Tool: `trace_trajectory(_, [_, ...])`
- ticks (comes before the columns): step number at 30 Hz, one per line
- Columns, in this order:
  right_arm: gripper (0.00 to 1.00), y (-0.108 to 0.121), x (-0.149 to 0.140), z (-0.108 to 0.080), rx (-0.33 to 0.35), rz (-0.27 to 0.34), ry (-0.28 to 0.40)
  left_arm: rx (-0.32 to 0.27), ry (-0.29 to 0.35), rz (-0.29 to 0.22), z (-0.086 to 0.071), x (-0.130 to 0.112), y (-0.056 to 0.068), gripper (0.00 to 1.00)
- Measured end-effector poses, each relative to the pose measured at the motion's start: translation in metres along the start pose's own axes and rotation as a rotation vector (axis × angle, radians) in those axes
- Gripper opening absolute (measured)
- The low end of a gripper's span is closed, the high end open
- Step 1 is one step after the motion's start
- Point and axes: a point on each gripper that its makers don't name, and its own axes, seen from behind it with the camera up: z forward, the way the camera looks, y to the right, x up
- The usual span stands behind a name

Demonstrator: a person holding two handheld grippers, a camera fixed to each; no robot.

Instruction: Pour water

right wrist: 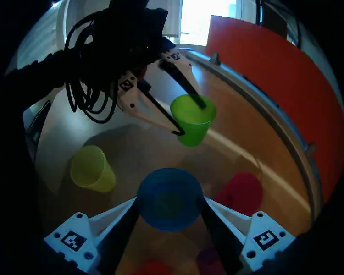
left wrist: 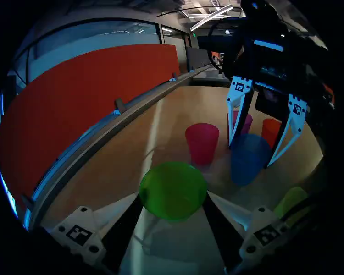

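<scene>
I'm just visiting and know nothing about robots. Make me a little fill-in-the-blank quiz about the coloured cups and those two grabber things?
1. The left gripper grips the ___ cup.
2. The right gripper grips the ___ cup.
3. The yellow cup is in neither gripper; it stands on the ___.

Missing words: green; blue; table
</scene>
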Motion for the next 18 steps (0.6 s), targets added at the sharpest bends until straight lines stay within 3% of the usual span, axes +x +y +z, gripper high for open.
trace_trajectory(18, [0.91,0.0,0.023,-0.043,-0.062,0.074,0.202,0.027,0.04,-0.03,-0.021,0.026,0.008,0.86])
